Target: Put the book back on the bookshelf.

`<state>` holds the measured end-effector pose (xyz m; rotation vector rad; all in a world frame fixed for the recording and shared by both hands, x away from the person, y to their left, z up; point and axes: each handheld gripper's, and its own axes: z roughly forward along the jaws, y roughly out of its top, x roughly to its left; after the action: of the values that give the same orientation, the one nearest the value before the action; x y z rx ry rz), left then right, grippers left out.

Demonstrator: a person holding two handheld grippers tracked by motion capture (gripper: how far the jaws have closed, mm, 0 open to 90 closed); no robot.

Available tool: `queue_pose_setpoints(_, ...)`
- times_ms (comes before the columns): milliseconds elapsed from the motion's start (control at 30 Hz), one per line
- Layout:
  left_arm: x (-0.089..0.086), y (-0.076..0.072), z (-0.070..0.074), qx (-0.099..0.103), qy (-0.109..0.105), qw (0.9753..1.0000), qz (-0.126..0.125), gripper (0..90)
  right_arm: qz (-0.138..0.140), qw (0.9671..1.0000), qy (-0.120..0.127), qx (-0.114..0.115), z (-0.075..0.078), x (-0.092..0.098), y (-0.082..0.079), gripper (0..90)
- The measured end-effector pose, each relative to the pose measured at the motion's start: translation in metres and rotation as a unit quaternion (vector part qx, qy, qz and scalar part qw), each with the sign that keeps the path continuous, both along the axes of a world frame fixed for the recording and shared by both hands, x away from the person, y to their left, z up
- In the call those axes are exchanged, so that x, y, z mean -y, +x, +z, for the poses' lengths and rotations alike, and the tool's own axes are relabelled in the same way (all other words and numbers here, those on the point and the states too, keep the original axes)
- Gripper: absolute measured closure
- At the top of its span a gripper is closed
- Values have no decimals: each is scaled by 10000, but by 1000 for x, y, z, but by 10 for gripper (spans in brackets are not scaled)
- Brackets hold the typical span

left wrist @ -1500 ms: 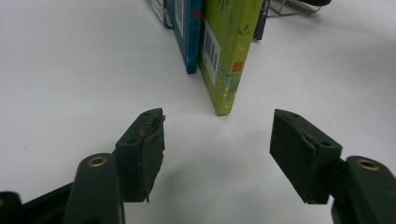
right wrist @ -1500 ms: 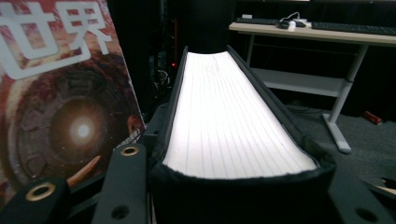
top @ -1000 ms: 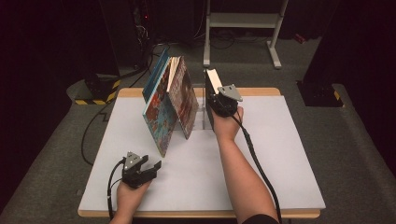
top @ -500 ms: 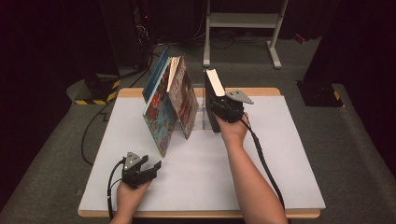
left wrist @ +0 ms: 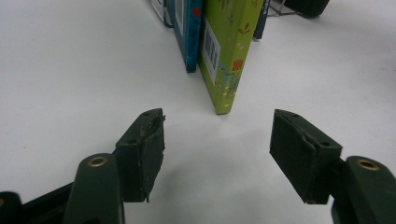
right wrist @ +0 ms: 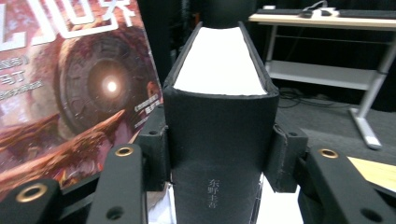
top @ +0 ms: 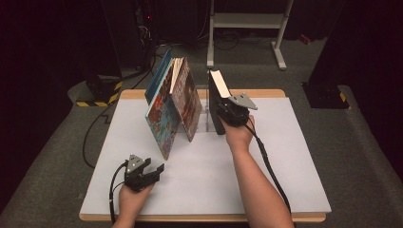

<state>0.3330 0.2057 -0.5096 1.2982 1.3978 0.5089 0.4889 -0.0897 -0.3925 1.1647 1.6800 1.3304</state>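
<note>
My right gripper point(top: 223, 113) clamps its jaws on the spine of the black book point(right wrist: 219, 135), upright beside the leaning books point(top: 172, 107) so it can join their row, while my left gripper point(top: 148, 172) rests jaws wide, empty, on the white surface point(top: 266, 180).

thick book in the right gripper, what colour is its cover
Black cover with white page edges; the right gripper view shows it best.

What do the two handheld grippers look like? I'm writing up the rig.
The left gripper and right gripper are black, each topped by a grey three-cornered plate and trailing a black cable. Each claw has two blocky black pads, worn at the edges, on arms with brass-coloured rivets. The forearms are bare; no sleeves show.
</note>
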Motion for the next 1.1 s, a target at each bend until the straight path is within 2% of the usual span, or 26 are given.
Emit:
queue_pose_setpoints(200, 0, 0, 0, -9, 8, 10000, -10, 355, -451, 9989, 57, 81, -2, -11, -6, 524)
queue_pose_setpoints(433, 0, 0, 0, -8, 0, 10000, -14, 355, -799, 9966, 80, 157, -4, -19, -10, 525)
queue_pose_setpoints(533, 0, 0, 0, -14, 3, 10000, -18, 356, -848, 9962, 119, 152, -5, -21, -10, 518)
queue_pose_setpoints(600, 0, 0, 0, -11, -5, 10000, -17, 356, -735, 9971, 179, 112, -4, -19, -9, 498)
queue_pose_setpoints(700, 0, 0, 0, -19, 2, 10000, -20, 356, -393, 9984, 410, -52, -4, -12, -7, 460)
queue_pose_setpoints(800, 0, 0, 0, -17, 3, 10000, -19, 356, -11, 9987, 501, -70, -2, -2, -8, 428)
queue_pose_setpoints(867, 0, 0, 0, -22, 21, 10000, -28, 356, 289, 9982, 523, -100, -1, 6, -9, 425)
queue_pose_setpoints(1000, 1, 0, 0, -30, -5, 10000, -2, 356, 810, 9944, 654, -157, 0, 22, -10, 446)
queue_pose_setpoints(1100, 1, 0, 0, -30, -2, 10000, 1, 355, 973, 9931, 641, -109, 1, 28, -9, 465)
